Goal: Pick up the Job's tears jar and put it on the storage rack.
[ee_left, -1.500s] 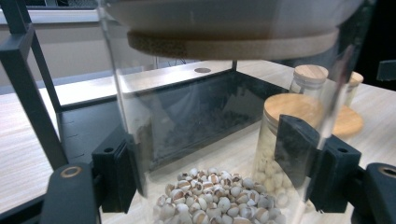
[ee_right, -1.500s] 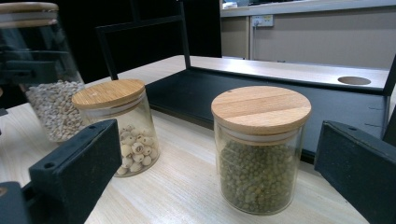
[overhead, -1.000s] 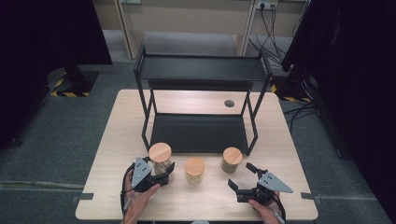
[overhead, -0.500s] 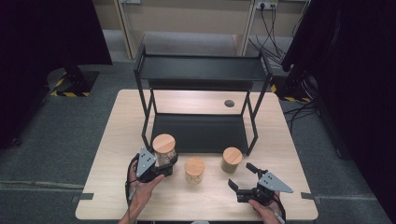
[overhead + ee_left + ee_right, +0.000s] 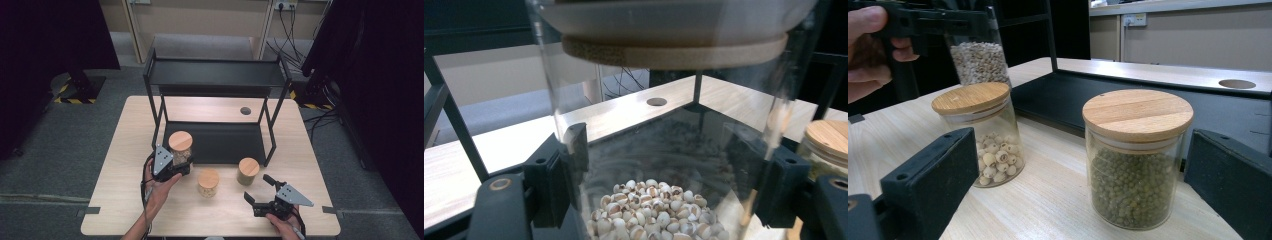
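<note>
A glass jar of small pale grains (image 5: 180,147) with a wooden lid hangs above the table at the front left corner of the black rack's lower shelf (image 5: 220,145). My left gripper (image 5: 180,164) is shut on its glass wall; in the left gripper view the jar (image 5: 664,150) sits between both pads (image 5: 561,170). On the table stand a jar of larger white seeds (image 5: 208,182) and a jar of green beans (image 5: 248,171). My right gripper (image 5: 257,189) rests open near the front edge, facing the green-bean jar (image 5: 1135,160) and the white-seed jar (image 5: 983,140).
The black two-tier rack (image 5: 215,75) takes up the table's far half, its legs beside the lifted jar. A round hole (image 5: 245,110) lies in the wooden table (image 5: 130,150) behind the lower shelf. Cables trail on the floor at the back right.
My left gripper has lifted the grain jar off the table and carried it away from the person toward the rack's lower shelf. The right gripper and the other two jars have stayed put.
</note>
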Demonstrator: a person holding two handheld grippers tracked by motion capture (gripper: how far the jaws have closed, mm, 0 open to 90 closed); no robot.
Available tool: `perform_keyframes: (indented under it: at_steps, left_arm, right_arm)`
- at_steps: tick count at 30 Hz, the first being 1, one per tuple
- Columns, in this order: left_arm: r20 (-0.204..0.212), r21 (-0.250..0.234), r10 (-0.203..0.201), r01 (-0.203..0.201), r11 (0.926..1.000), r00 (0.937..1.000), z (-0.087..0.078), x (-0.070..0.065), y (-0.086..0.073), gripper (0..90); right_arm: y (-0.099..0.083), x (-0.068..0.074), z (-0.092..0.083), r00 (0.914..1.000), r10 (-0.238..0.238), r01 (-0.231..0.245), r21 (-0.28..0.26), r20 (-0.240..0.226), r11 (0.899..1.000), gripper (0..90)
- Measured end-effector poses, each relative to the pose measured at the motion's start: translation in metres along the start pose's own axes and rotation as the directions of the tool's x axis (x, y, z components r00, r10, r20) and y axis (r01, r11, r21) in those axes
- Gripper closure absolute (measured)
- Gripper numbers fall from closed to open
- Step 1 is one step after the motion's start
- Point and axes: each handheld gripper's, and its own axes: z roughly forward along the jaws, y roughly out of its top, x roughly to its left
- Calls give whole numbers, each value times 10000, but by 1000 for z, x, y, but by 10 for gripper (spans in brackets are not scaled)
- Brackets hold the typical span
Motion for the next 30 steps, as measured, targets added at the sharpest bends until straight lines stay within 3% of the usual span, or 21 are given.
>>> perform_keyframes:
  at_steps: [11,17,30]
  left_arm:
    - [-246,69,-43,45,10000,9997,23,0,1,248]
    - [-594,130,22,-14,9999,9982,42,3,1,248]
    - [-1039,221,2,21,9998,9946,64,4,-3,248]
  right_arm:
    - [0,-1,-2,10000,-18,18,-34,23,10000,15]
    - [0,-1,-2,10000,-34,34,-29,14,10000,15]
    - [0,-2,-3,10000,-74,74,-52,2,10000,15]
